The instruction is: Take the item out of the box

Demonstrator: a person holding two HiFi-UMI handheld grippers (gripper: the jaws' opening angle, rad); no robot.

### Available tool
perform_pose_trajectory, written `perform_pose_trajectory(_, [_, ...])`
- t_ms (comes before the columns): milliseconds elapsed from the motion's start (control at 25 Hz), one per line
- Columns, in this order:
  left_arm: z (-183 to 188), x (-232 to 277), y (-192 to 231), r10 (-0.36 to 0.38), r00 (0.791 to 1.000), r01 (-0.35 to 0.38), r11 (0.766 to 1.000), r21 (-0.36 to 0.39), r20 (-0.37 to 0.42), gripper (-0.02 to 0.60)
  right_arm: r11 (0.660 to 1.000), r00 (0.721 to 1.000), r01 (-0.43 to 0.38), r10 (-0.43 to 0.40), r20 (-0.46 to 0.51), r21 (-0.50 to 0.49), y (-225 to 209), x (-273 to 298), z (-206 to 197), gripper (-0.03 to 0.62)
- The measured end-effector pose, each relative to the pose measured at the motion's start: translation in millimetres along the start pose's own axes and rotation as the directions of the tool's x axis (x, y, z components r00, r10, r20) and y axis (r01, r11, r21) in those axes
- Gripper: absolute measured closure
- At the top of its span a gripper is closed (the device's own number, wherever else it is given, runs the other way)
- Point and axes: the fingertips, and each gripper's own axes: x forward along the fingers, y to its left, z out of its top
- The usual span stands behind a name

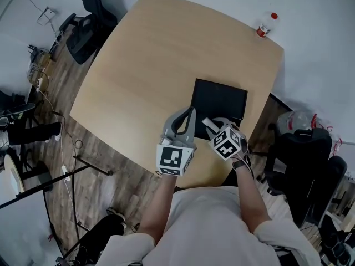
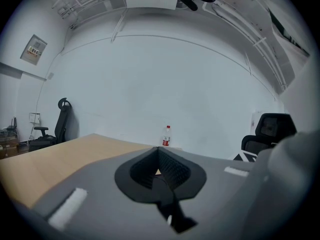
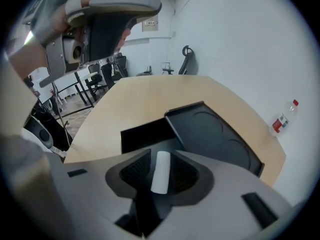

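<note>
While left hand-held gripper (image 2: 158,153) sits closed, right hand-held gripper (image 3: 161,153) gapes round one white cylinder (image 3: 160,175); one box (image 1: 219,100), one bottle (image 1: 265,26).

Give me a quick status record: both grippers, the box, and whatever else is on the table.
left gripper: jaws together, nothing between them
right gripper: jaws apart, white cylinder between them
table: light wood
box: black, open, on the near right part of the table, just beyond the right gripper
bottle: red cap, upright, far right corner
</note>
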Motion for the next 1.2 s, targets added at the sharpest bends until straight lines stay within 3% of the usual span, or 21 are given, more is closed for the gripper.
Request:
perform_pose_trajectory(360, [-16.5,3.2,4.0,-0.004,1.0,0.002,0.998,-0.058,-0.029,0.575,0.996,0.997,-0.035,0.04,-0.069,0.077,3.2,27.6,-18.8,0.456])
perform_pose_trajectory(680, [-17.3,6.5,-0.7,-0.014,0.999,0.013,0.999,-0.045,-0.03,0.575,0.991,0.995,-0.034,0.046,-0.092,0.128,0.7,42.7,-31.8,0.448])
perform_pose_trajectory(1200, [-8.3,-4.9,-10.4,-0.015,1.0,0.015,1.0,-0.025,-0.012,0.575,0.997,0.993,0.014,-0.005,-0.116,0.08,-2.3,42.9,-39.8,0.485])
